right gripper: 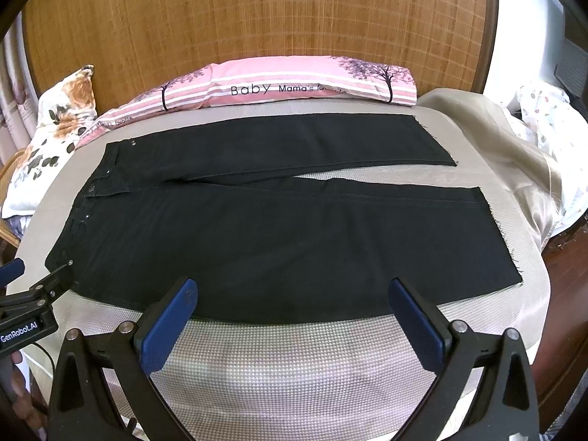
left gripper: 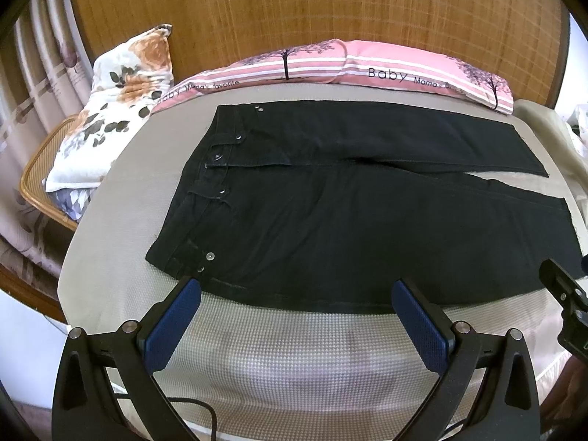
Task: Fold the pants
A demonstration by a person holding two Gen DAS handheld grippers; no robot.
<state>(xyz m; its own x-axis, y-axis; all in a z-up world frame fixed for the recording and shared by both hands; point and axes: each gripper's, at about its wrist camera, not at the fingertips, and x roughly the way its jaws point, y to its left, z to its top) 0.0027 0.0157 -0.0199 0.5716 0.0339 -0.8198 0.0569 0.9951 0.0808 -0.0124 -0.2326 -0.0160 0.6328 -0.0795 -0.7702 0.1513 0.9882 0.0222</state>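
Black pants (left gripper: pixel 330 213) lie flat on the bed, waistband to the left, both legs stretched right and slightly apart. In the right wrist view the same pants (right gripper: pixel 257 228) fill the middle, frayed hems at the right. My left gripper (left gripper: pixel 296 290) hovers open at the near edge of the pants, close to the waistband corner with its rivets. My right gripper (right gripper: pixel 292 288) is open too, over the near edge of the near leg. Nothing sits between either pair of blue pads. Each gripper shows at the edge of the other's view.
The bed (left gripper: pixel 279 352) has a pale houndstooth cover. Pink striped pillows (right gripper: pixel 294 84) lie along a woven headboard (right gripper: pixel 257 18). A floral pillow (left gripper: pixel 117 110) rests on a rattan stand at left. A beige blanket (right gripper: pixel 514 161) is bunched at right.
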